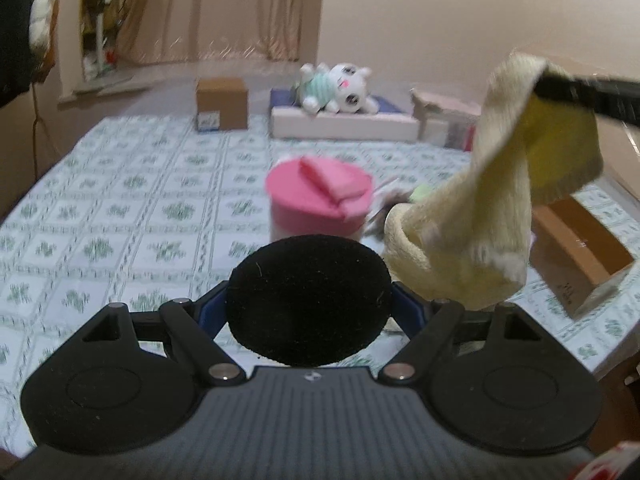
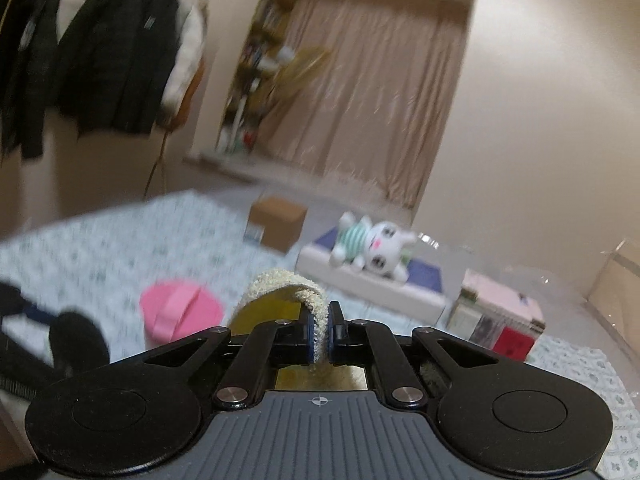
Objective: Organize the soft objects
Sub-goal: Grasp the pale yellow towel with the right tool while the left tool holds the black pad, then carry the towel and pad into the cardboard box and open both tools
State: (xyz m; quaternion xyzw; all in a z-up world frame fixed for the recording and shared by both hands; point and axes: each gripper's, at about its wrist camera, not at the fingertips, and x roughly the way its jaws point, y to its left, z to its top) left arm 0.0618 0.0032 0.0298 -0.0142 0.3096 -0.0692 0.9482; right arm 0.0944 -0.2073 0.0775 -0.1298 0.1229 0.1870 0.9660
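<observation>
The yellow sock [image 1: 500, 208] hangs in the air, its cuff pinched in the right gripper [image 2: 320, 338], while the left gripper [image 1: 308, 300] clasps a black round pad [image 1: 308, 298] in wide-set jaws, so a good move is to lift until the dangling toe is free of the bed [image 1: 120, 220] before carrying it across. From the sock, the pink tub [image 1: 316, 204] sits just at nine o'clock, a brown box [image 1: 580, 256] at four o'clock near the bed's right edge, and the plush toy [image 1: 340, 88] well off at eleven o'clock; open bedspread lies left of the tub
</observation>
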